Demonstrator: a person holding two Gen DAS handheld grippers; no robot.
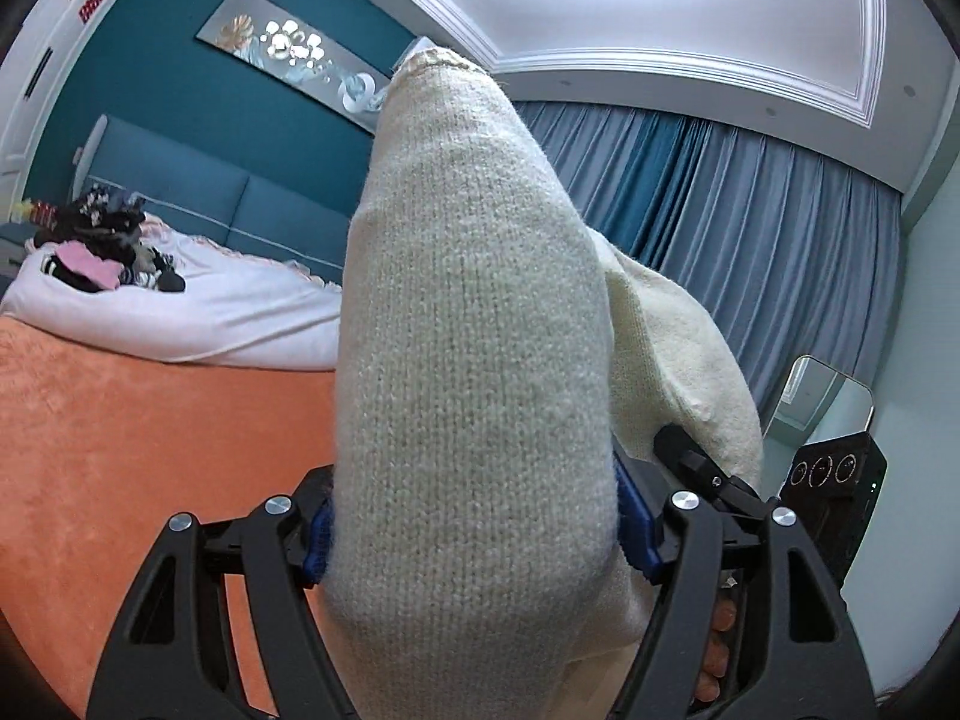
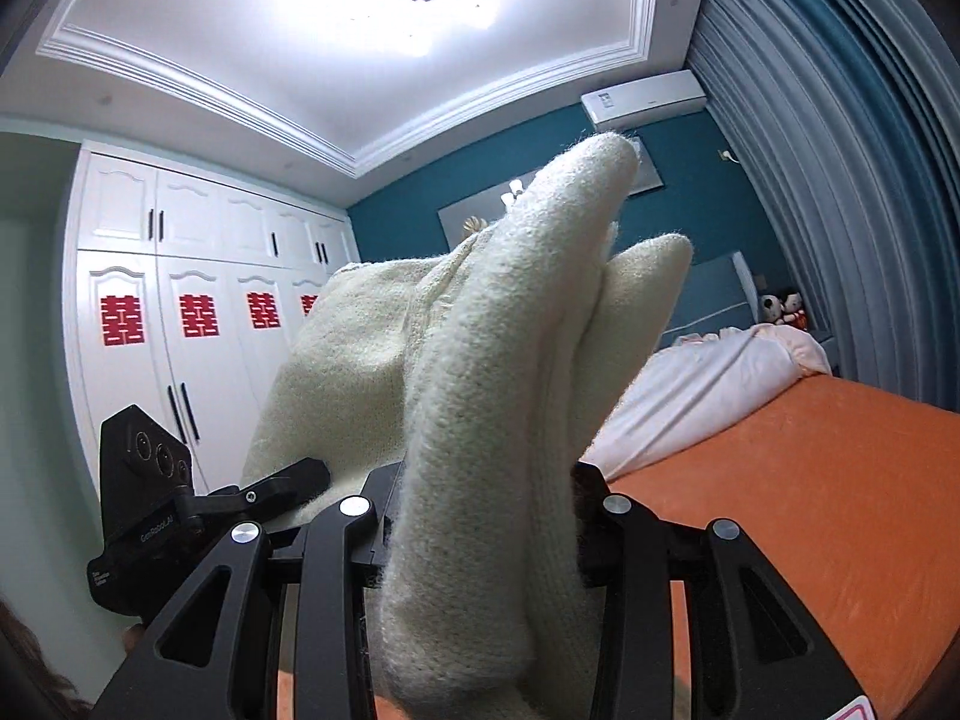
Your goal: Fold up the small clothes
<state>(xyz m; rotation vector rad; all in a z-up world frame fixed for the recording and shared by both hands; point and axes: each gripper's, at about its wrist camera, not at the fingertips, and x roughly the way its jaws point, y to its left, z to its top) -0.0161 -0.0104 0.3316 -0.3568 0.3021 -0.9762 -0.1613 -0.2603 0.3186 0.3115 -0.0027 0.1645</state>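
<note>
A cream knitted garment point(image 1: 474, 360) fills the middle of the left wrist view and drapes over my left gripper point(image 1: 471, 534), which is shut on it; the blue pads point(image 1: 636, 516) press its sides. In the right wrist view the same cream knit point(image 2: 498, 420) lies bunched over my right gripper point(image 2: 480, 540), which is shut on it. Both grippers hold the garment up in the air above the orange bed point(image 1: 120, 450), tilted toward the ceiling. The fingertips are hidden under the fabric.
The orange bed point(image 2: 810, 510) lies below, with a white duvet point(image 1: 210, 324) and a pile of dark and pink clothes point(image 1: 102, 252) at its head. White wardrobes point(image 2: 180, 312), grey-blue curtains point(image 1: 750, 228) and a floor mirror point(image 1: 828, 396) surround it.
</note>
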